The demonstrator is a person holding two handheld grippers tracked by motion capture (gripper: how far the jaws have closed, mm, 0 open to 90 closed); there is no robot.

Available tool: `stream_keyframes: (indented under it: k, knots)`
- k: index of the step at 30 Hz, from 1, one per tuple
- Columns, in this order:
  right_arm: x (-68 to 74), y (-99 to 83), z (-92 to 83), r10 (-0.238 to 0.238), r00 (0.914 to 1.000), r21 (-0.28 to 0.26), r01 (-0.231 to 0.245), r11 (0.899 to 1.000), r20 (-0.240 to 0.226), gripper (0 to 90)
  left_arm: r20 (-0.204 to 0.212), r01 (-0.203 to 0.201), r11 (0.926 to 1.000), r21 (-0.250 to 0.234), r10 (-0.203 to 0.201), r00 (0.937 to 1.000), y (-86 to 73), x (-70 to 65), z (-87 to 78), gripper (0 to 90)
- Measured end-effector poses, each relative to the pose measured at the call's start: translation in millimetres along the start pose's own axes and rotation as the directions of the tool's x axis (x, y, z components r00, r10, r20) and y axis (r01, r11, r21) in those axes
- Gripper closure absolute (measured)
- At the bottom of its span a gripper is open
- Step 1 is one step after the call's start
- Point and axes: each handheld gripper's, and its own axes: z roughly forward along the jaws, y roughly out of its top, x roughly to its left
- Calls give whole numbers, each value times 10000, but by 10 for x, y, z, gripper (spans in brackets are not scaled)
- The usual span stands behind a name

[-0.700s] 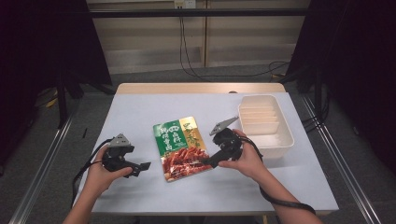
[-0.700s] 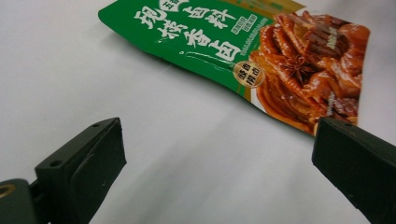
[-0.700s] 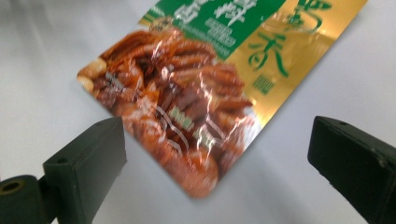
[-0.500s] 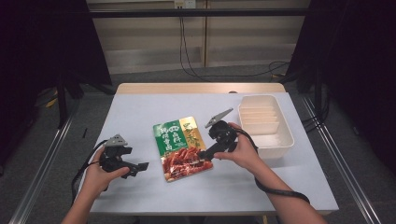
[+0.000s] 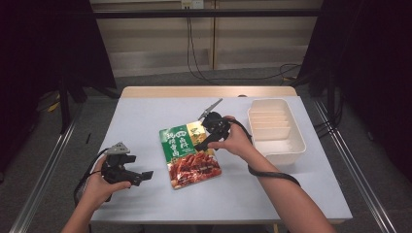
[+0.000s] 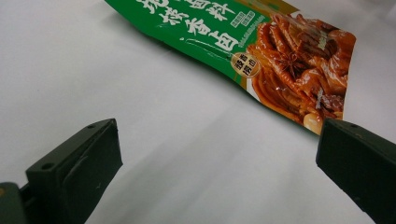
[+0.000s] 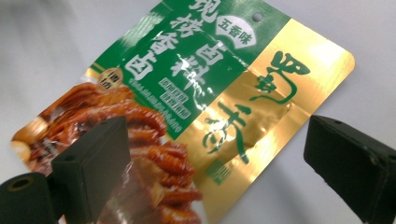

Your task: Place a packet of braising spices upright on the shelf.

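While the right claw (image 5: 200, 143) hangs wide over the packet (image 5: 188, 155) lying flat mid-table, a good pick likely means pinching its right edge; the left claw (image 5: 145, 175), also wide, waits near the front-left corner.

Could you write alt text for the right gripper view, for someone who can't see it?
Two open black jaws of the right gripper frame a green, gold and red food pouch lying flat on a pale table; the left jaw overlaps its pictured food.
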Motion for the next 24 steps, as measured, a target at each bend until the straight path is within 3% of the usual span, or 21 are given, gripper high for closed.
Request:
stream_keyframes:
  k: [12,20,24]
  knots:
    - [-223,234,303,-259,9997,321,259,9991,19,69,44,53,10000,34,-53,10000,-5,23,5,0]
    - [-388,323,417,-228,9997,301,226,9993,51,72,22,118,9999,2,-118,9999,-7,26,3,0]
    - [-458,336,478,23,10000,319,-23,9995,1,70,65,61,10000,43,-61,10000,-5,34,-6,0]
